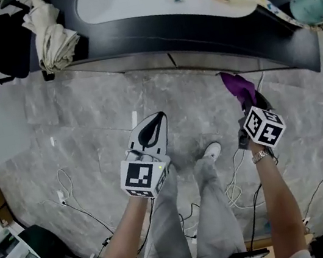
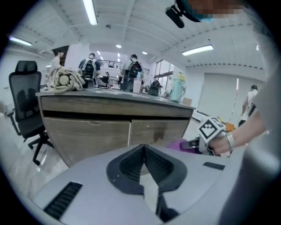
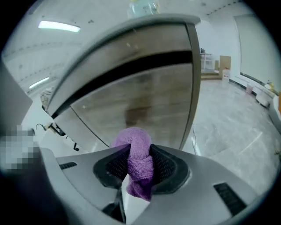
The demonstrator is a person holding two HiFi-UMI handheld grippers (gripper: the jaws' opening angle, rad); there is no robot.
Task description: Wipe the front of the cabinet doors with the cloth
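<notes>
Right gripper view: the right gripper (image 3: 138, 150) pinches a bunched purple terry cloth (image 3: 139, 165) between its jaws, near the brown wood-grain cabinet door (image 3: 145, 96) at twelve o'clock. The left gripper (image 2: 144, 149), jaws pressed together on nothing, hangs at the cloth's nine o'clock.

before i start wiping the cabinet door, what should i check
1. Cloth clamped in the right gripper: ok, jaws shut on it.
2. Cloth sticks out past the jaw tips: ok.
3. Cloth touching the cabinet door: cannot tell.
4. Left gripper out of the way: ok, shut, empty, off to the left of the cloth.
5. Footing: probably not ok, loose cables lie on the floor by the shoe.
</notes>
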